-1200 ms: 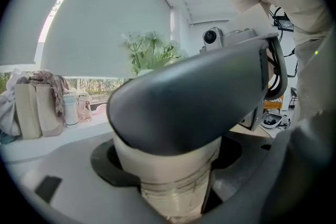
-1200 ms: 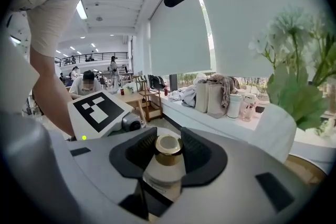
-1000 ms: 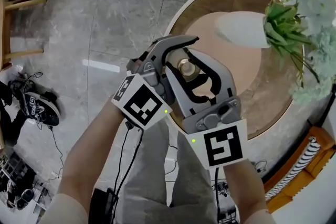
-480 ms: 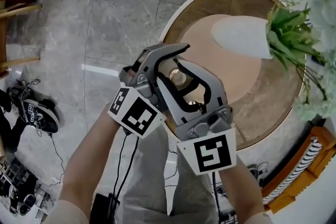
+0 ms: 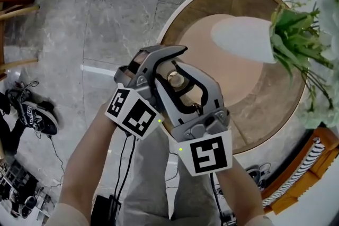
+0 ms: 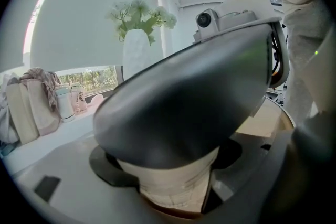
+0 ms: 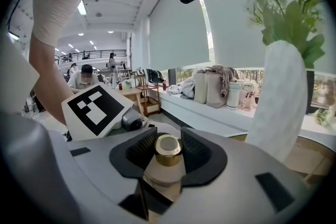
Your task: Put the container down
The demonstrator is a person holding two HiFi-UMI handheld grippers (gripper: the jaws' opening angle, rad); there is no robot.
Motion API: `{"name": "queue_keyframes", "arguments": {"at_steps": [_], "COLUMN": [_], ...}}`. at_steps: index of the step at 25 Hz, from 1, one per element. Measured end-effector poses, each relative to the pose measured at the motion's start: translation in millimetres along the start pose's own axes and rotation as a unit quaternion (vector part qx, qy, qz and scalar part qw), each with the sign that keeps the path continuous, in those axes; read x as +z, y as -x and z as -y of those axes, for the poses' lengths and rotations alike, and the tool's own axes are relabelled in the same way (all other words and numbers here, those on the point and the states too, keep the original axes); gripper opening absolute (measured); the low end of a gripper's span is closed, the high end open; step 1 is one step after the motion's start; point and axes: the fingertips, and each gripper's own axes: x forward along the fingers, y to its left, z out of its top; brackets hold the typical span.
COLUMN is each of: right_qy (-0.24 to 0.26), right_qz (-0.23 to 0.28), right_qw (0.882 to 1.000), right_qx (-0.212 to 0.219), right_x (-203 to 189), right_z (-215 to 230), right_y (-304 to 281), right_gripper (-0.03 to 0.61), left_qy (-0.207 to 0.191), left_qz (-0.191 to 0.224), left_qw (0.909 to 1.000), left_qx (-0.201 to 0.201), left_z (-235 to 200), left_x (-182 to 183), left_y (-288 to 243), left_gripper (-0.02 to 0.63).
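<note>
container (image 5: 177,80) | held by left tool (image 6: 169,168), right tool (image 7: 168,150) | above table (image 5: 197,7) rim

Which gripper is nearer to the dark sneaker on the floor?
Left. The left gripper is to the right of the sneaker; the right gripper lies beyond it, farther right.

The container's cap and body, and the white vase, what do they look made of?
Cap: shiny gold, likely metal or metallised plastic, given its bright reflections. Container body: matte beige, perhaps frosted glass or plastic; unclear. Vase: white, dimpled matte surface, probably ceramic.
</note>
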Motion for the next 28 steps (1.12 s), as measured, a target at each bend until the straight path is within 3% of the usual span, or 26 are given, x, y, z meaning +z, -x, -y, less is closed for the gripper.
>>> {"name": "queue_keyframes", "arguments": {"at_steps": [7, 17, 25, 28], "right_qy": [0.035, 0.021, -0.001, -0.003], "right_qz": [-0.023, -0.02, -0.025, -0.018], "right_qw": [0.999, 0.999, 0.999, 0.999], "right_qx": [-0.034, -0.043, -0.043, -0.041], "right_x": [-1.2, 0.2, 1.0, 3.0], "right_z": [0.8, 2.2, 4.3, 5.0], "right_y": [-4.1, -5.9, -6.2, -4.9], "right_gripper": [0.14, 0.14, 0.144, 0.157], "left_qy": [-0.012, 0.033, 0.031, 0.05], "left_qz": [-0.009, -0.003, -0.024, -0.022], "left_qw": [0.9999, 0.9993, 0.9989, 0.998], "left_qx": [-0.006, 0.015, 0.024, 0.031], "left_z": [-0.1, -5.6, -6.4, -8.0], "left_x": [-4.0, -5.1, -5.3, -3.2], "left_y": [-2.8, 3.4, 12.2, 19.4], "left_gripper": [0.344, 0.344, 0.344, 0.344]}}
